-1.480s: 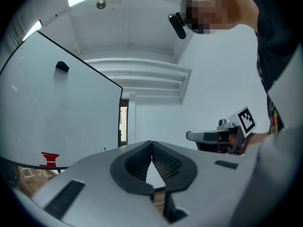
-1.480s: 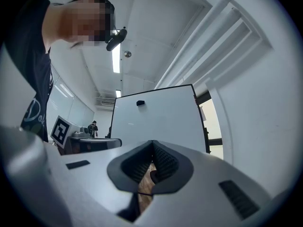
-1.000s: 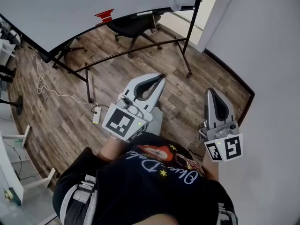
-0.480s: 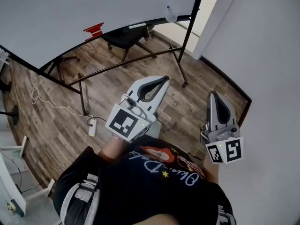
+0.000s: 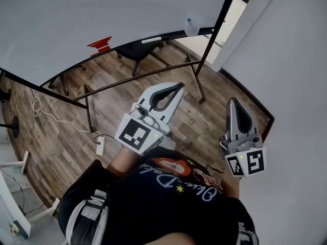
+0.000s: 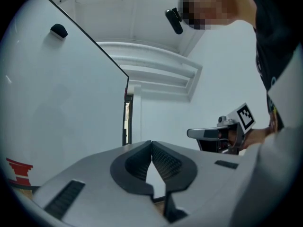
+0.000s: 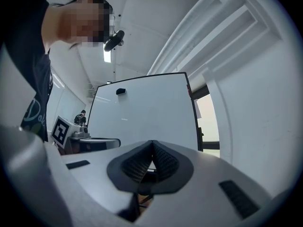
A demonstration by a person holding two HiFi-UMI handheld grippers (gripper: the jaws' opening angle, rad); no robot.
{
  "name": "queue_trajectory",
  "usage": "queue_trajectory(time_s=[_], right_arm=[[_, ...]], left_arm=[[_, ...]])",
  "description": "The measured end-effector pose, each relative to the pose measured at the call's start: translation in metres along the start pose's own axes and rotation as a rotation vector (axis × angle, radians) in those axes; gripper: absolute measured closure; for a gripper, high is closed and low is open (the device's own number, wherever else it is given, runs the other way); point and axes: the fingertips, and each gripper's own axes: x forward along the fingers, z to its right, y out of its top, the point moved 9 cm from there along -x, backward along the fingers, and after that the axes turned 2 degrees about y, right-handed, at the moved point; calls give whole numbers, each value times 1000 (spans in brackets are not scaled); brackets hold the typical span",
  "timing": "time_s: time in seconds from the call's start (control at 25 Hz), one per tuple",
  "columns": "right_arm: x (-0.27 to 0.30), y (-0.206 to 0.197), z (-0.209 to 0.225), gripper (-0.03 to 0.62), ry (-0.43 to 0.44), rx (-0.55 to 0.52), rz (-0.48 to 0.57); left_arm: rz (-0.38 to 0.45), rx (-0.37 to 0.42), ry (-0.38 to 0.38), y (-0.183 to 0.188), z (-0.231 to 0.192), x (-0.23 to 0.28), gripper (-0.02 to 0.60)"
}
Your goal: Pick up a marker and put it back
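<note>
My left gripper (image 5: 178,86) (image 6: 151,144) is shut with nothing between its jaws and points level over the wood floor toward a large whiteboard (image 5: 102,11) on a black stand. My right gripper (image 5: 232,101) (image 7: 152,143) is also shut and holds nothing, level beside the white wall. On the board's ledge lie a red item (image 5: 100,45) and a small white stick (image 5: 152,40), too small to tell whether it is a marker. Each gripper view shows the other gripper (image 6: 215,133) (image 7: 90,143) alongside, and the board (image 7: 142,110) ahead.
A black office chair (image 5: 134,50) stands behind the board's stand (image 5: 88,114). A power strip (image 5: 100,146) and cable lie on the floor at the left. A white wall (image 5: 296,60) runs along the right, with a doorway (image 5: 225,27) past the board's right post.
The whiteboard and its stand have drawn nearer and fill more of the head view. Both grippers have advanced toward it together, still shut.
</note>
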Motion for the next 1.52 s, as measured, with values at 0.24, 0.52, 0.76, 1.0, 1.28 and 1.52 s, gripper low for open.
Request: queue_trajectory(time_s=[0.24,0.52,0.76,1.0,1.28,1.52], right_arm=[[48,-5,20,594,10,-11,-6],[91,-17,37,594,45,4,-26],[118,-25,61,594,95,18,-41],[156,-35,110,594,194,39,-26],[208,-41,169,594,333,39,-28],[245,-48,214,594,447,36,-44]], left_arm=[[12,5,14,-3,-42,27,578],[-11,-2,52,-12,-78,46,578],[-43,-19,109,-22,-86,58,578],[-53,-12,246,-30,-97,86,578],[-38,25,357,-27,-103,143,578],[-61,24,474,-33,-103,183,578]])
